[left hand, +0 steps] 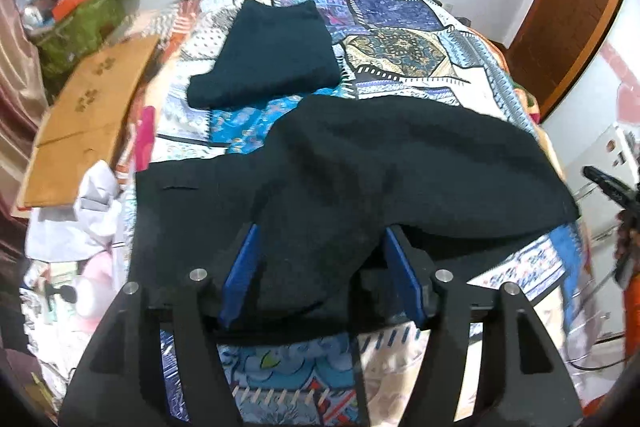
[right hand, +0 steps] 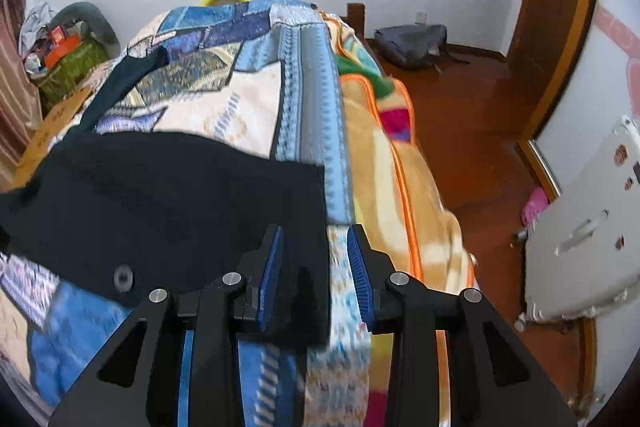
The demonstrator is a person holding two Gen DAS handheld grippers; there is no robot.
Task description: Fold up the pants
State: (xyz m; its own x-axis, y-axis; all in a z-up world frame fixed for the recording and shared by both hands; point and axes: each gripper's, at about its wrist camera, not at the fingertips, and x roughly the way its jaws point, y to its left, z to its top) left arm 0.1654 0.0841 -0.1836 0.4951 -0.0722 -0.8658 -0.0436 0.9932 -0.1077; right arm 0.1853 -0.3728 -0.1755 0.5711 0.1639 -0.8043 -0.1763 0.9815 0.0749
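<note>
Black pants (left hand: 360,155) lie spread across the patchwork bedspread (left hand: 400,47), partly doubled over. My left gripper (left hand: 320,231) stands open over their near edge, with black cloth lying loose between its blue pads (left hand: 240,267). In the right wrist view the same pants (right hand: 172,195) show a button (right hand: 123,277) near the front. My right gripper (right hand: 315,229) is open at their right corner; the cloth rests against its left pad (right hand: 272,267) and a gap shows beside the right pad. A second dark garment (left hand: 276,55) lies folded further up the bed.
A cardboard box (left hand: 92,107) and a pile of pale clothes (left hand: 80,219) sit along the bed's left side. An orange blanket (right hand: 384,155) hangs over the right edge above a wooden floor (right hand: 472,115). A white appliance (right hand: 592,227) and a grey bag (right hand: 412,43) stand on that side.
</note>
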